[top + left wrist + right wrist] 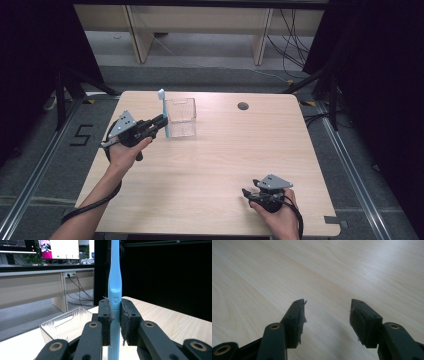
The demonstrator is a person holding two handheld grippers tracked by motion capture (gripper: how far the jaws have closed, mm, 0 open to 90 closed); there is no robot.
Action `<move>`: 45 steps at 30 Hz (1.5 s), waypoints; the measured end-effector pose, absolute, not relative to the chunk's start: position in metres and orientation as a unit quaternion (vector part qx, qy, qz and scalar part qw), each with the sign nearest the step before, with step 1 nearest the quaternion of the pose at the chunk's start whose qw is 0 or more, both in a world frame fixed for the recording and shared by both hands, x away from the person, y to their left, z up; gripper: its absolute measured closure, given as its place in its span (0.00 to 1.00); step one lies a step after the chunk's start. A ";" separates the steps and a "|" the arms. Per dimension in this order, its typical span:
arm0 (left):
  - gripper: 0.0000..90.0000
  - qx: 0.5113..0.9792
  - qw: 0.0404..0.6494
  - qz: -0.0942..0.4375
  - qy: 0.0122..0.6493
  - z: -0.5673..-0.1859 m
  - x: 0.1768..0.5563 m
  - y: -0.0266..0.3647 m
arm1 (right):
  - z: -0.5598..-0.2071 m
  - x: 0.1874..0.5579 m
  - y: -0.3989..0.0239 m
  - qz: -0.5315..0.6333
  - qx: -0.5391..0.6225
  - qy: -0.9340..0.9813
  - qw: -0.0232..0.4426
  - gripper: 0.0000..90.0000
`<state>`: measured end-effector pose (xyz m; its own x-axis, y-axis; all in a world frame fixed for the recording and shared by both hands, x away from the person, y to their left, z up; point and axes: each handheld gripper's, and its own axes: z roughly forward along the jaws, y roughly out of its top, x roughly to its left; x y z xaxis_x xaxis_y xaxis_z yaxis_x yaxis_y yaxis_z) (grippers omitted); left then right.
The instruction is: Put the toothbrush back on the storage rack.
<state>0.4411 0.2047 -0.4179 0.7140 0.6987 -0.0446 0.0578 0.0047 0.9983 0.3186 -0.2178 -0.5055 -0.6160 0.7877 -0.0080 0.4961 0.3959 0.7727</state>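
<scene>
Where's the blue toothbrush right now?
In the high view, the toothbrush stands upright in the left gripper, just left of the clear box.

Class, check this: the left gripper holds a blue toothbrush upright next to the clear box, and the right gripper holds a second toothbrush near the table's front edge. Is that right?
Not quite. The right gripper holds nothing: its jaws stand open over bare table, as the right gripper view shows. The left gripper does hold the blue toothbrush upright beside the clear box.

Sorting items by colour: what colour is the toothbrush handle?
Light blue toothbrush, shown best in the left gripper view.
</scene>
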 end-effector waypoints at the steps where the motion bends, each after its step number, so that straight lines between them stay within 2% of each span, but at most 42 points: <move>1: 0.88 0.660 0.649 0.249 0.285 -0.418 0.442 0.205 | -0.505 0.319 -0.218 0.384 0.395 0.812 0.192 0.52; 45: 0.87 0.650 0.651 0.265 0.289 -0.407 0.479 0.200 | -0.504 0.319 -0.216 0.394 0.383 0.808 0.213 0.52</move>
<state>0.4791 0.1995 -0.4072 0.6925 0.7208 -0.0302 0.0301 0.0129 0.9995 0.3190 -0.2159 -0.5039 -0.6169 0.7859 -0.0424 0.4508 0.3971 0.7994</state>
